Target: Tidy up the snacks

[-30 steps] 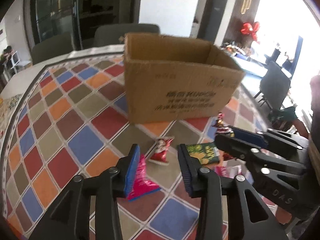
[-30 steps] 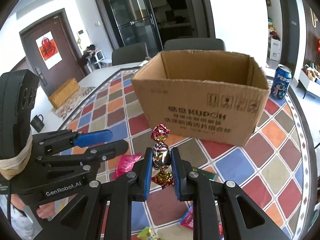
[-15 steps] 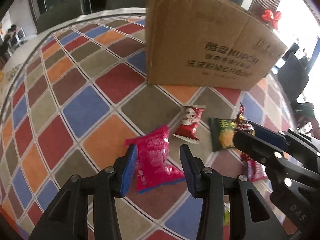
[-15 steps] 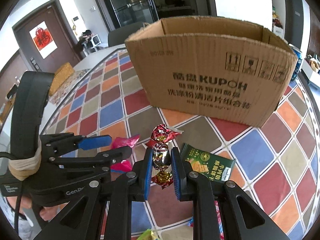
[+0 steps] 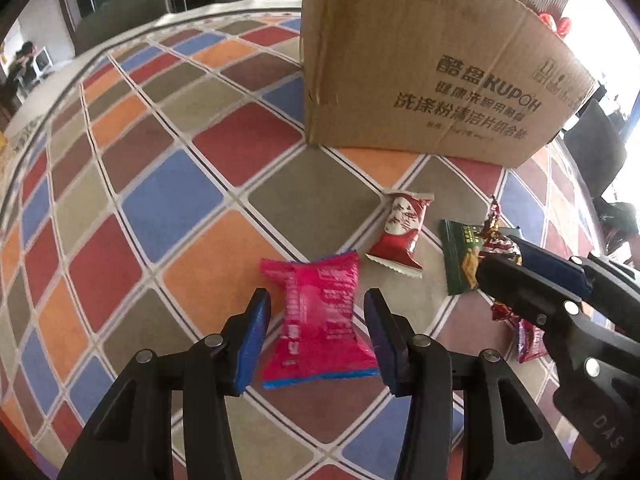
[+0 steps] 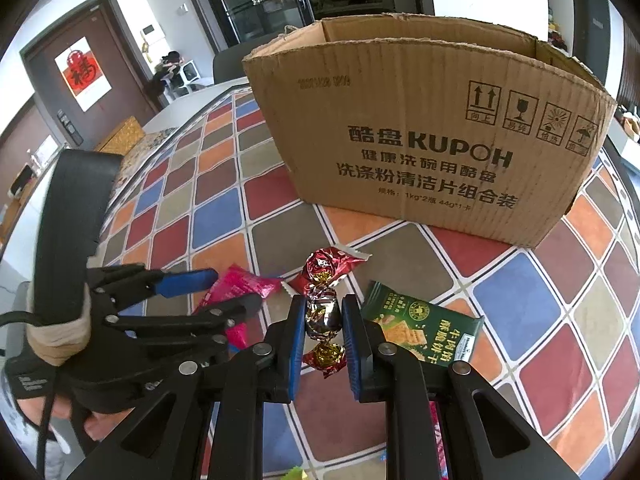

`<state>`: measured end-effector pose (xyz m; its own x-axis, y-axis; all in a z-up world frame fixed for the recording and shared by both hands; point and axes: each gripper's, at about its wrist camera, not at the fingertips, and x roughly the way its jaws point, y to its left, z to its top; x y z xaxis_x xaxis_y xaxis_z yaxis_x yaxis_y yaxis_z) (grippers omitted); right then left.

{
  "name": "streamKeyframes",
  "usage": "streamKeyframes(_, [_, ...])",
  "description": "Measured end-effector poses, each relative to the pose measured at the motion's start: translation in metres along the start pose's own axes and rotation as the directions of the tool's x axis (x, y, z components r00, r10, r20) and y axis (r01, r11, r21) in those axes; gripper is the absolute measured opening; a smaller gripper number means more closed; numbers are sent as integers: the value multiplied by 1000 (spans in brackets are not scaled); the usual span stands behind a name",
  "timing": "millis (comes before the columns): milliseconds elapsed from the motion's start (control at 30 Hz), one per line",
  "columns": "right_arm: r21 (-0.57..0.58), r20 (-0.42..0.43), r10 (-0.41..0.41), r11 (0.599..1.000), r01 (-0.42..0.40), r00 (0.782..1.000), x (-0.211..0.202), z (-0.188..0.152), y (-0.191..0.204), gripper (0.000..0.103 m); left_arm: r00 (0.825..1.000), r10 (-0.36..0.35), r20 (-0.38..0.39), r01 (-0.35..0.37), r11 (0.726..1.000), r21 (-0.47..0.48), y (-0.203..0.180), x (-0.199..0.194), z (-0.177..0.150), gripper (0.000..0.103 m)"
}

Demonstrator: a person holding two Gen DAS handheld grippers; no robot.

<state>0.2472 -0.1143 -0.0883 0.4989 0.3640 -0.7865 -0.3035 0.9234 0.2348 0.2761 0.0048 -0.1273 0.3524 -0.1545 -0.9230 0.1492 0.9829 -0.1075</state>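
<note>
My left gripper (image 5: 316, 328) is open, its jaws on either side of a pink snack packet (image 5: 320, 320) that lies flat on the checkered tablecloth (image 5: 160, 208). My right gripper (image 6: 323, 326) is shut on a foil-wrapped candy (image 6: 322, 312) and holds it upright above the table. The candy also shows in the left wrist view (image 5: 494, 236). An open cardboard box (image 6: 432, 136) stands behind. A red snack packet (image 5: 402, 236) and a green cracker packet (image 6: 424, 326) lie between the grippers and the box (image 5: 424, 64).
More red packets (image 5: 528, 338) lie under the right gripper at the table's near right. Chairs (image 6: 228, 66) stand behind the table. The table edge curves along the left.
My left gripper has dropped lower and forward so its jaws now straddle the pink packet. My right gripper has lowered toward the table with the candy still in it.
</note>
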Motion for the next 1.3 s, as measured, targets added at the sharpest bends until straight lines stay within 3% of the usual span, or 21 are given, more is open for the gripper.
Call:
streamKeyframes(67, [1,-3,5,1000,-4,1000,2,-1,0,19,1000,0,0,0,1000,4,-2,1,-1,47])
streamKeyframes(167, [4,-5,3,1000,-3,1000,2,-1,-1,19,1000,-4,2,4,1000,7,-3,2,-1,36])
streamKeyframes(500, [17,21,8,1000,-8,1000,-9,2,-6,19,991,-16,134,14,1000,14,-8,-42,3,34])
streamKeyframes(833, [11,121,-2,1000,1,993,-50,20,-11,19,957,-60,283,48,998,47,-24,-101,25,34])
streamKeyframes(1300, [10,283,-56,998,56,958,-105,69,-23,19,906,-97,412,52,991,119,-50,-145,71,34])
